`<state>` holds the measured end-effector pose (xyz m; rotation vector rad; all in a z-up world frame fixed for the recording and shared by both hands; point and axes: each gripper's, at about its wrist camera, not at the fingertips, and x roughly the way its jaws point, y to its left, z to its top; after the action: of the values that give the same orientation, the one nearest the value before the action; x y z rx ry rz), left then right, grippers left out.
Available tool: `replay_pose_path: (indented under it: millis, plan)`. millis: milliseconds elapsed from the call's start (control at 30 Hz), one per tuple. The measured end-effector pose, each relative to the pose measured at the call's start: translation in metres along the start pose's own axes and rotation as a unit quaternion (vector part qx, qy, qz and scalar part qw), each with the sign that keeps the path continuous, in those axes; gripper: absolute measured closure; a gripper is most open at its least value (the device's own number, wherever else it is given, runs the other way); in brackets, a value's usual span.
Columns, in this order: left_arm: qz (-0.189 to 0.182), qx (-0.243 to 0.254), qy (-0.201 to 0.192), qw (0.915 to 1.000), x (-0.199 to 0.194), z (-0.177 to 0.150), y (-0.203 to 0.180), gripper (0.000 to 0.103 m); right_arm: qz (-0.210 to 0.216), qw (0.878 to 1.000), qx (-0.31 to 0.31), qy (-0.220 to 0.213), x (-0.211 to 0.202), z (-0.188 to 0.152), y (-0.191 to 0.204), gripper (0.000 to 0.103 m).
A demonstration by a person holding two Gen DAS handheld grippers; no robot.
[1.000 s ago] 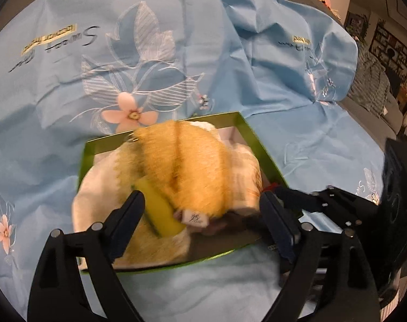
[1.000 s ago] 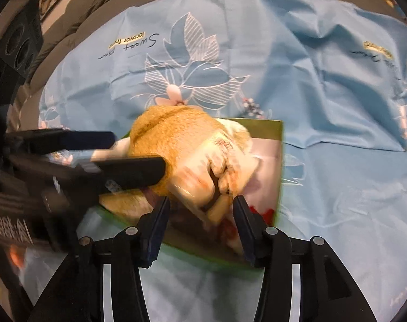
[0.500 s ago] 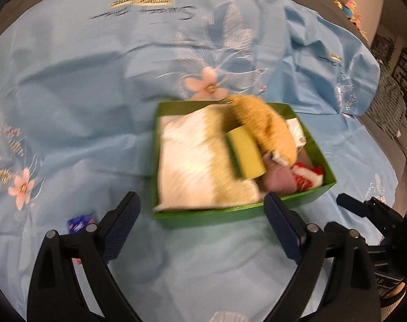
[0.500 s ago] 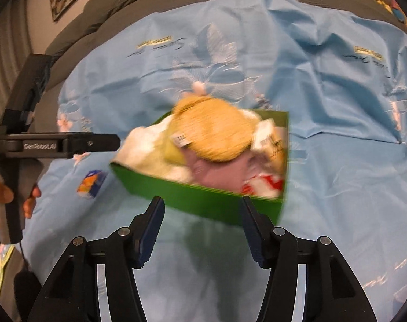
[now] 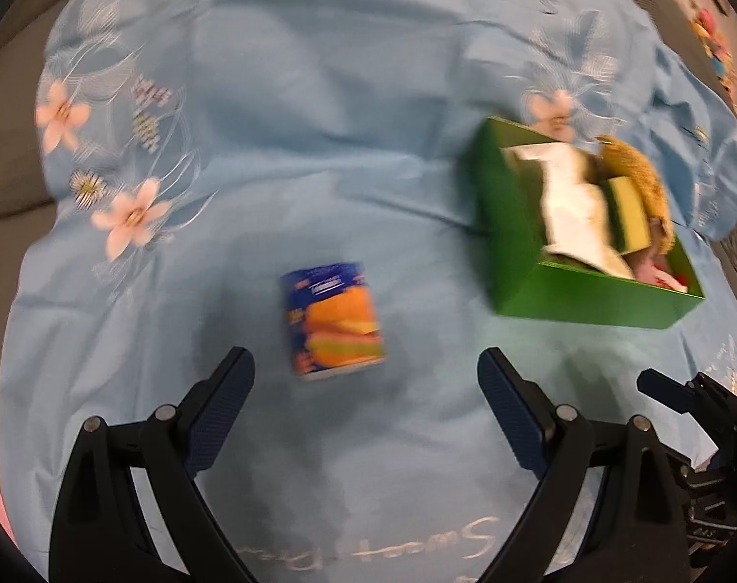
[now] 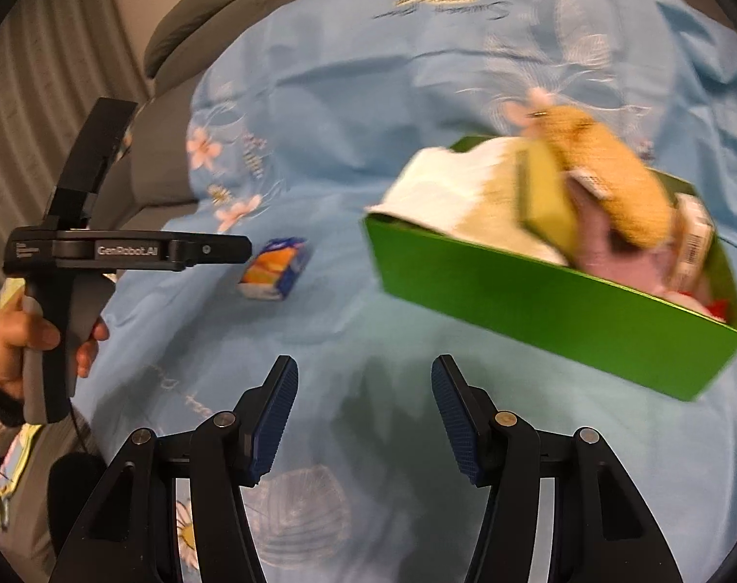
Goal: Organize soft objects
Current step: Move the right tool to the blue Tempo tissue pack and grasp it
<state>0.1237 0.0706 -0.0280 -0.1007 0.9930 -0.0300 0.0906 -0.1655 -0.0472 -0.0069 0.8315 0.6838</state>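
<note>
Both grippers had withdrawn from green box point(image 5: 577, 291). Left gripper point(image 5: 363, 408) spread, empty, above tissue packet point(image 5: 334, 320): light, squashy; pinch across sides. Right gripper point(image 6: 363, 418) likewise spread, empty.

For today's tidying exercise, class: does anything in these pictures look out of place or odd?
Yes. A small blue and orange packet lies alone on the blue cloth, apart from the green box that holds the other soft things. The white towel also spills over the box's rim instead of sitting inside.
</note>
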Motion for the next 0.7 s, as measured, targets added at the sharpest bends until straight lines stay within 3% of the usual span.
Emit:
replay_pose_path:
  millis: [300, 700]
  plan:
    - [-0.007, -0.043, 0.011, 0.999, 0.02, -0.001, 0.034, 0.01, 0.04, 0.998, -0.046, 0.026, 0.058, 0.016, 0.049, 0.045]
    - [-0.033, -0.026, 0.025, 0.9988, 0.058, 0.012, 0.039, 0.016, 0.04, 0.995, -0.067, 0.068, 0.14, 0.044, 0.073, 0.044]
